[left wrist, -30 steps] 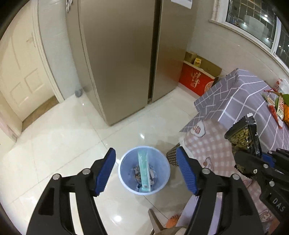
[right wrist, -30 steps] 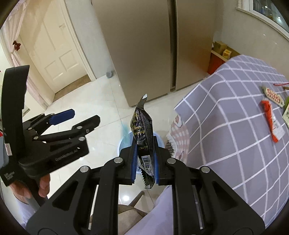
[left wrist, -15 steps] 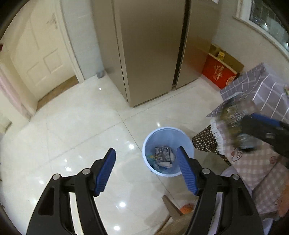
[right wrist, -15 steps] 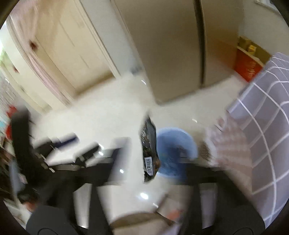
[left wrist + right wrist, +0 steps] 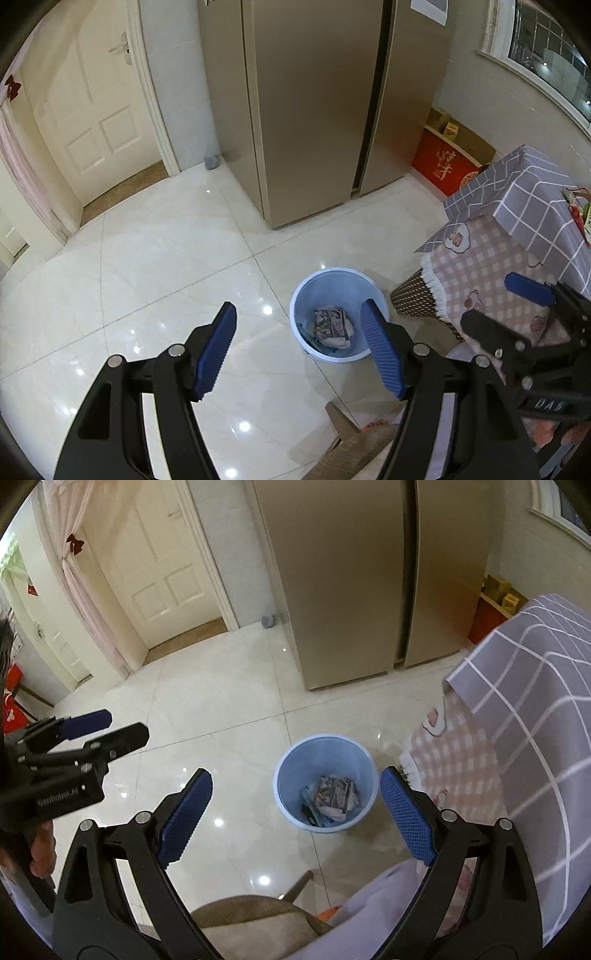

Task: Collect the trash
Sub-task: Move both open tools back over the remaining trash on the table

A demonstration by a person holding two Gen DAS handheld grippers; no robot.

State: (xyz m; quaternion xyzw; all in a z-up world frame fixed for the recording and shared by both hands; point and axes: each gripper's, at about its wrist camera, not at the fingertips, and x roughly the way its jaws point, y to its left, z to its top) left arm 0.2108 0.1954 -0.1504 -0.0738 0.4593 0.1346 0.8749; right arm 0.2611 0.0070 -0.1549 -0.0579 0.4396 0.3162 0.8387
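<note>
A light blue bin [image 5: 332, 272] [image 5: 325, 738] stands on the white tiled floor beside the table. Crumpled printed wrappers [image 5: 330, 326] [image 5: 332, 797] lie at its bottom. My left gripper [image 5: 299, 304] hangs open above and just left of the bin, nothing between its blue pads. My right gripper [image 5: 295, 771] stands wide open over the bin, its jaws empty. Each gripper shows in the other's view: the right gripper [image 5: 495, 306] at the table's edge, the left gripper [image 5: 129, 725] at the far left, with a hand on its grip.
A table under a grey checked cloth [image 5: 535, 192] [image 5: 535, 664] fills the right, with wrappers [image 5: 576, 210] on top. A tall fridge [image 5: 314, 110] stands behind the bin, a red box [image 5: 443, 166] beside it. A chair back [image 5: 251, 915] is just below my grippers.
My right gripper opened and the black snack bag left its jaws. Both grippers swung left, so the bin now sits further right in the left wrist view.
</note>
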